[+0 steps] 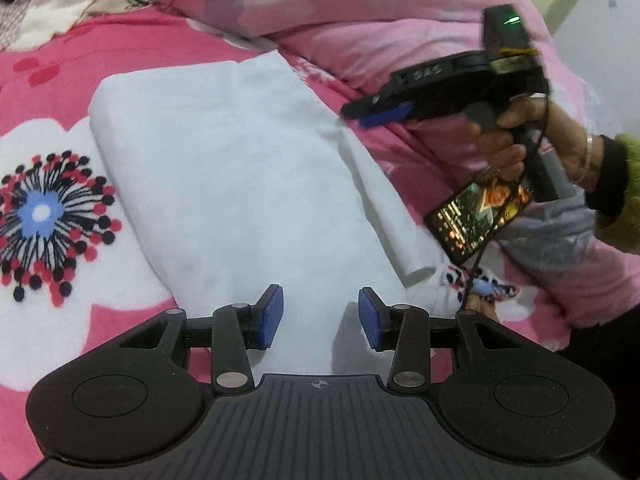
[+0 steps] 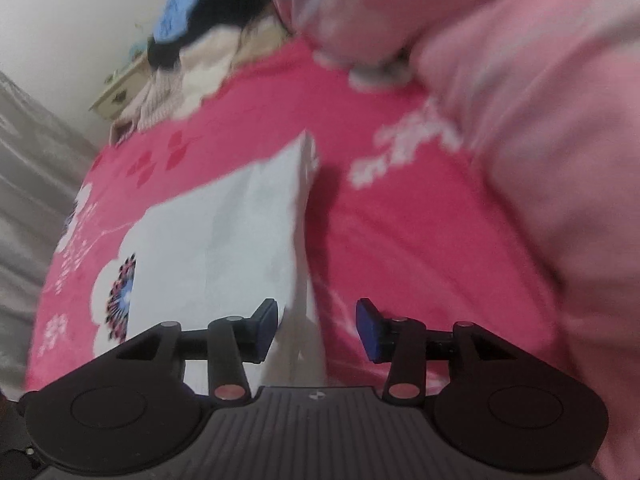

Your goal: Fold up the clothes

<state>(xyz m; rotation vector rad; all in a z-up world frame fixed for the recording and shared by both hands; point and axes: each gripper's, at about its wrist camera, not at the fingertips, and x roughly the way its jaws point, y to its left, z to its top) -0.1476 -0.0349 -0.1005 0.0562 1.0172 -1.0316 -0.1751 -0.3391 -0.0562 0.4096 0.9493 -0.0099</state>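
Observation:
A folded white garment [image 1: 240, 168] lies flat on the pink flowered bedspread [image 1: 48, 92]. My left gripper [image 1: 321, 318] hovers open over its near end, blue pads apart with only cloth below them. In the same view a hand holds the right gripper [image 1: 376, 114] above the garment's far right edge, seen side on. In the blurred right wrist view, my right gripper [image 2: 317, 326] stands open over the right edge of the white garment [image 2: 224, 240], with nothing pinched between its pads.
A bulky pink quilt [image 1: 380, 12] is heaped along the far right side of the bed. More clothes [image 2: 208, 44] are piled at the bed's far end. A phone with a lit screen [image 1: 476, 216] hangs under the right hand. A pale cabinet [image 2: 120, 92] stands beyond the bed.

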